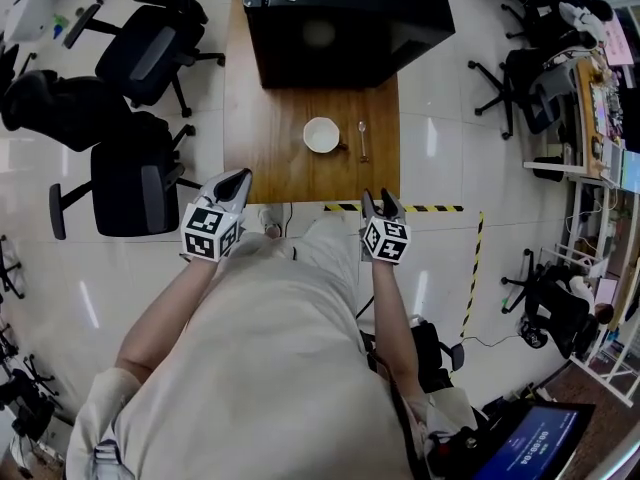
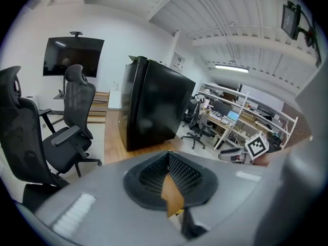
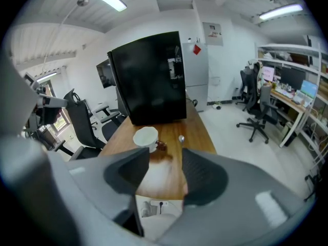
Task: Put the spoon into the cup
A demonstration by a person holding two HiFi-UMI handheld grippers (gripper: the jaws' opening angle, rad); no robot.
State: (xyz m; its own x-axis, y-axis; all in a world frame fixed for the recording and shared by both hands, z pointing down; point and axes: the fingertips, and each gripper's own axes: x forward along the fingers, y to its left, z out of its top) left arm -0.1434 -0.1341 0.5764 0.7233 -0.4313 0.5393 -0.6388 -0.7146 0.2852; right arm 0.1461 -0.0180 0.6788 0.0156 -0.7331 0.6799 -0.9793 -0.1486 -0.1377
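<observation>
A white cup (image 1: 321, 134) stands on the wooden table (image 1: 270, 138), with a small metal spoon (image 1: 362, 139) lying flat just to its right. In the right gripper view the cup (image 3: 146, 136) and the spoon (image 3: 181, 138) lie ahead, beyond the jaws. My right gripper (image 1: 381, 201) (image 3: 165, 174) hovers open at the table's near edge with nothing between its jaws. My left gripper (image 1: 241, 179) (image 2: 168, 182) is shut and empty, held off the table's near left corner. The left gripper view shows neither cup nor spoon.
A big black box (image 1: 345, 18) fills the far half of the table. Black office chairs (image 1: 135, 173) stand to the left. Yellow-black tape (image 1: 430, 208) marks the floor at the table's near edge. Desks and chairs (image 1: 540, 78) line the right side.
</observation>
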